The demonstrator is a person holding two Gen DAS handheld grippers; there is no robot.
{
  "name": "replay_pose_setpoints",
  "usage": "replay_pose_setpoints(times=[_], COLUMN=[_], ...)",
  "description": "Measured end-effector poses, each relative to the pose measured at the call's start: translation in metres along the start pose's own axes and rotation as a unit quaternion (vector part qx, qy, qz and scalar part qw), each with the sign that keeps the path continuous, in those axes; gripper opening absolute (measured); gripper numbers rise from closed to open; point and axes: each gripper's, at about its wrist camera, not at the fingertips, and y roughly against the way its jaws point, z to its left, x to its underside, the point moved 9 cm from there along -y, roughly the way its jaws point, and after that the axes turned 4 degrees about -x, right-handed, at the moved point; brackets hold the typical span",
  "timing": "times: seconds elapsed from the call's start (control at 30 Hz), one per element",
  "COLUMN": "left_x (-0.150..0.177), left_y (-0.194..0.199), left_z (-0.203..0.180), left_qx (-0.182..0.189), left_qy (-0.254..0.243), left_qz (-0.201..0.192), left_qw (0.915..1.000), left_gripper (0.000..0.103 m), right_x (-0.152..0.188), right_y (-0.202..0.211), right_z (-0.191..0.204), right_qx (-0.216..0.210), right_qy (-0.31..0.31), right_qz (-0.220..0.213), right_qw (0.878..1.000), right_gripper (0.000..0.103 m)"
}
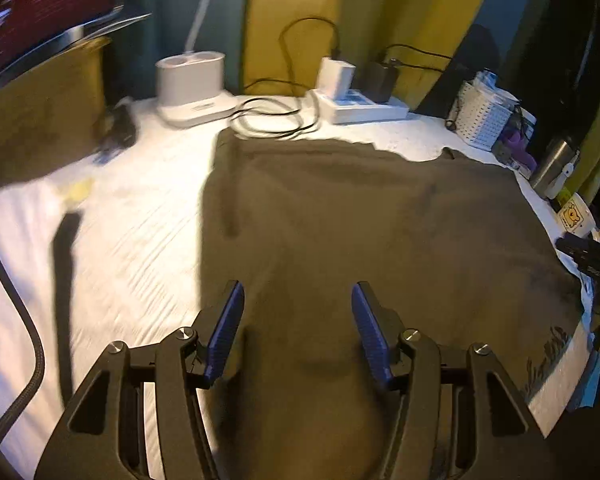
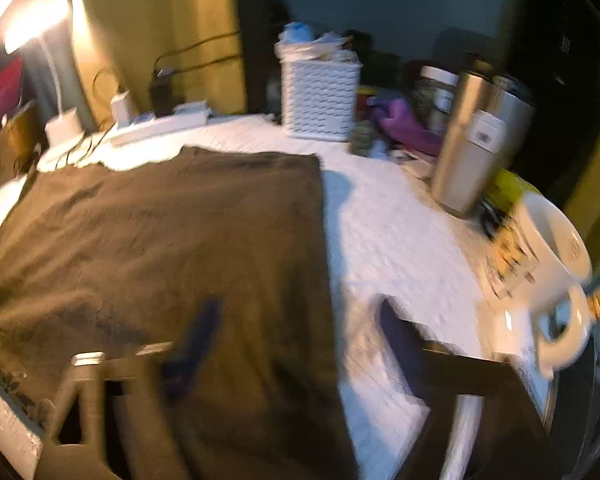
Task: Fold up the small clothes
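**Brown cloth flat on the counter, both tools empty**

The brown cloth (image 1: 360, 220) lies spread flat on the white-covered counter (image 1: 140, 220), its far edge near a white power strip (image 1: 364, 110). The left tool (image 1: 298, 320) hovers over the cloth's near part, jaws partly apart, gripping nothing. The right tool (image 2: 296, 340), blurred, straddles the cloth's right edge, jaws apart and empty, beside a white mug (image 2: 540, 264)
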Motion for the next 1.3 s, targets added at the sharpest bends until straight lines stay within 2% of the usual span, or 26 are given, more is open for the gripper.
replay_pose_setpoints(times=[0.13, 0.23, 0.4, 0.6, 0.7, 0.8, 0.83, 0.87, 0.93, 1.07, 1.3], left_x=[-0.016, -0.024, -0.042, -0.060, -0.067, -0.070, -0.069, -0.068, -0.063, -0.053, -0.033], left_y=[-0.026, -0.051, -0.069, -0.079, -0.070, -0.054, -0.047, -0.044, -0.034, -0.020, 0.011], left_z=[-0.007, -0.002, 0.009, 0.017, 0.015, 0.006, 0.000, -0.002, -0.013, -0.034, -0.051], left_qx=[0.005, 0.006, -0.012, -0.022, -0.023, -0.013, -0.006, -0.002, 0.011, 0.029, 0.036], left_qy=[-0.015, -0.005, -0.013, -0.007, -0.004, -0.008, -0.008, -0.008, -0.009, -0.014, -0.007], left_qz=[0.011, 0.029, 0.024, 0.023, 0.007, -0.014, -0.019, -0.021, -0.028, -0.035, -0.056], left_qw=[0.9998, 0.9996, 0.9996, 0.9995, 0.9997, 0.9998, 0.9998, 0.9997, 0.9995, 0.9989, 0.9978], left_gripper=[0.056, 0.056, 0.056, 0.056, 0.056, 0.056, 0.056, 0.057, 0.060, 0.060, 0.060], right_x=[-0.007, -0.009, -0.028, -0.039, -0.042, -0.041, -0.040, -0.038, -0.036, -0.025, 0.004], right_y=[-0.025, -0.049, -0.066, -0.077, -0.078, -0.073, -0.071, -0.066, -0.057, -0.035, 0.013], right_z=[0.016, 0.010, -0.003, -0.010, -0.011, -0.013, -0.013, -0.013, -0.014, -0.016, -0.020], right_qx=[-0.017, -0.004, 0.011, 0.007, 0.004, 0.013, 0.012, 0.010, 0.008, 0.009, 0.013], right_qy=[0.029, 0.026, 0.016, -0.003, -0.009, -0.013, -0.016, -0.022, -0.031, -0.041, -0.065], right_qz=[0.028, 0.061, 0.066, 0.062, 0.063, 0.058, 0.055, 0.052, 0.040, 0.028, 0.005], right_qw=[0.999, 0.998, 0.998, 0.998, 0.998, 0.998, 0.998, 0.998, 0.999, 0.999, 0.998], right_gripper=[0.047, 0.047, 0.047, 0.047, 0.048, 0.053, 0.058, 0.071, 0.081, 0.081, 0.081])
